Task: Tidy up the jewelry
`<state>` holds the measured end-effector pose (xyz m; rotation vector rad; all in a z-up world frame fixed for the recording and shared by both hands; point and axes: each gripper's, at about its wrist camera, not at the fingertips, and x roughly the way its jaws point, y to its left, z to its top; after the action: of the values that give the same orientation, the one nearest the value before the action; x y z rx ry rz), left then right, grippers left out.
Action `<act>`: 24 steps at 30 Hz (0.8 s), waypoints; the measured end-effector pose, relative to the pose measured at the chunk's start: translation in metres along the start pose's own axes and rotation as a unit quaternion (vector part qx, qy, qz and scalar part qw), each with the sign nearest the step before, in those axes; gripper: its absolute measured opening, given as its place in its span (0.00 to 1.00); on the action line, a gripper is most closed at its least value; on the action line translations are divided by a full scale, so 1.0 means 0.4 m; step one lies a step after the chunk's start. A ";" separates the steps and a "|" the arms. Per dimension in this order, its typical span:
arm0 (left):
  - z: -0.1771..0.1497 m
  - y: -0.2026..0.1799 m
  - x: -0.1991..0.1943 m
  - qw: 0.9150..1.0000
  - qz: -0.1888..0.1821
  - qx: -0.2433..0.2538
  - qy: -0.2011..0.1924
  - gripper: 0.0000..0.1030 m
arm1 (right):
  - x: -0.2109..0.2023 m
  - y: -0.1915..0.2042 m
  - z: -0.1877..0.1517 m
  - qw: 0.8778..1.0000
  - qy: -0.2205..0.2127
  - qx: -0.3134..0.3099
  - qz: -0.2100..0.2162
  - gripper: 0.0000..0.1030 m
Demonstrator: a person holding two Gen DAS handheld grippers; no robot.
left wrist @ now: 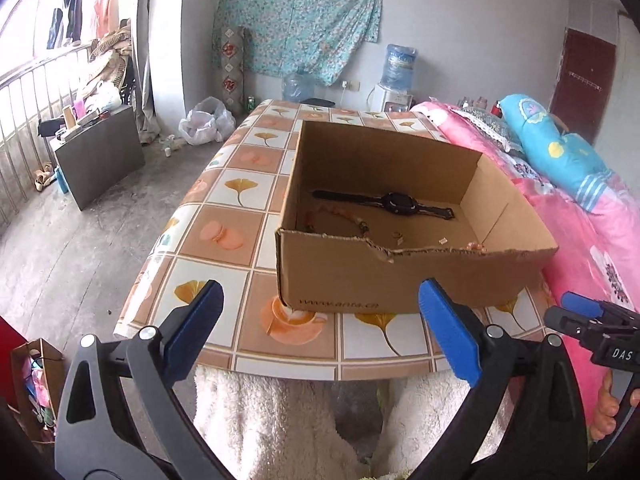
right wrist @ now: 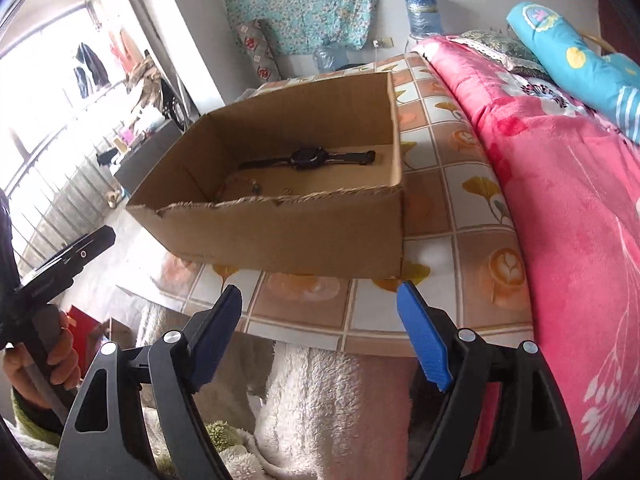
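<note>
An open cardboard box stands on the patterned table. Inside lie a black wristwatch, a beaded bracelet and a few small pieces such as a ring. The box and the watch also show in the right wrist view. My left gripper is open and empty, held back at the table's near edge, short of the box. My right gripper is open and empty, also at the near edge. The right gripper's body shows in the left wrist view.
A bed with a pink quilt and blue pillow borders the table's right side. A white fleece lies below the table's near edge. On the floor to the left stand a dark cabinet and a plastic bag.
</note>
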<state>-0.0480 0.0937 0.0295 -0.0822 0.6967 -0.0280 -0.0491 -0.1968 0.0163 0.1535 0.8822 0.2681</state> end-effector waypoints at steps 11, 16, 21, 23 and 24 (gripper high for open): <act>0.003 -0.063 0.040 0.996 0.064 0.043 0.037 0.92 | 0.022 0.105 0.035 0.999 -0.016 -0.028 -0.043 0.88; -0.006 -0.069 0.068 0.996 0.038 0.026 0.074 0.92 | 0.041 0.106 0.040 0.999 -0.007 -0.017 -0.046 0.88; -0.010 -0.073 0.079 0.995 0.040 0.024 0.084 0.92 | 0.064 0.111 0.032 0.999 0.008 -0.016 -0.050 0.88; -0.007 -0.069 0.081 0.995 0.036 0.020 0.087 0.92 | 0.065 0.109 0.034 0.998 0.009 -0.015 -0.053 0.88; -0.006 -0.071 0.082 0.995 0.035 0.019 0.088 0.92 | 0.066 0.107 0.035 0.998 0.009 -0.014 -0.054 0.88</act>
<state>-0.0244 0.0636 0.0094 -0.0187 0.8745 0.0197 -0.0293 -0.1484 0.0160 0.0784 0.9003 0.1815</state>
